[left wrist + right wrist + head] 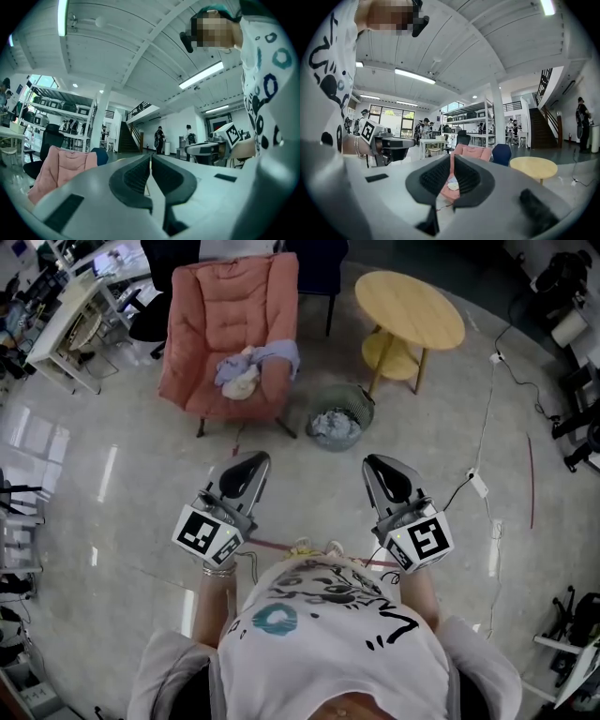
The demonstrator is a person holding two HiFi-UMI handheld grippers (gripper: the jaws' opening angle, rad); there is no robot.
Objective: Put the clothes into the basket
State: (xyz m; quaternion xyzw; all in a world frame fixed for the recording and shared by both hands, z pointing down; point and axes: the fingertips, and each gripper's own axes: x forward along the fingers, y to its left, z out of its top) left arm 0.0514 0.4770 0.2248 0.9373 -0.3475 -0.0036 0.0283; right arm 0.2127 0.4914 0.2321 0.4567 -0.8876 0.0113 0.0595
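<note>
The pale polished floor (pixel 122 474) fills most of your head view. At its far side stands a pink armchair (pixel 234 306), and to the right of it a round wooden table (pixel 410 306) with a lower shelf. Just in front of the armchair's right front corner, between chair and table, sits the wire basket (pixel 360 401), with a bluish-grey cloth (pixel 333 427) bundled inside it. The clothes (pixel 251 371), a lilac piece and a cream one, lie in a heap on the front right of the armchair seat, well apart from both of your tools. You hold your left claw (pixel 257 458) and right claw (pixel 373 464) side by side in front of you, pointing roughly level toward the chair and basket. Each one's jaws are drawn together with nothing between them.
</note>
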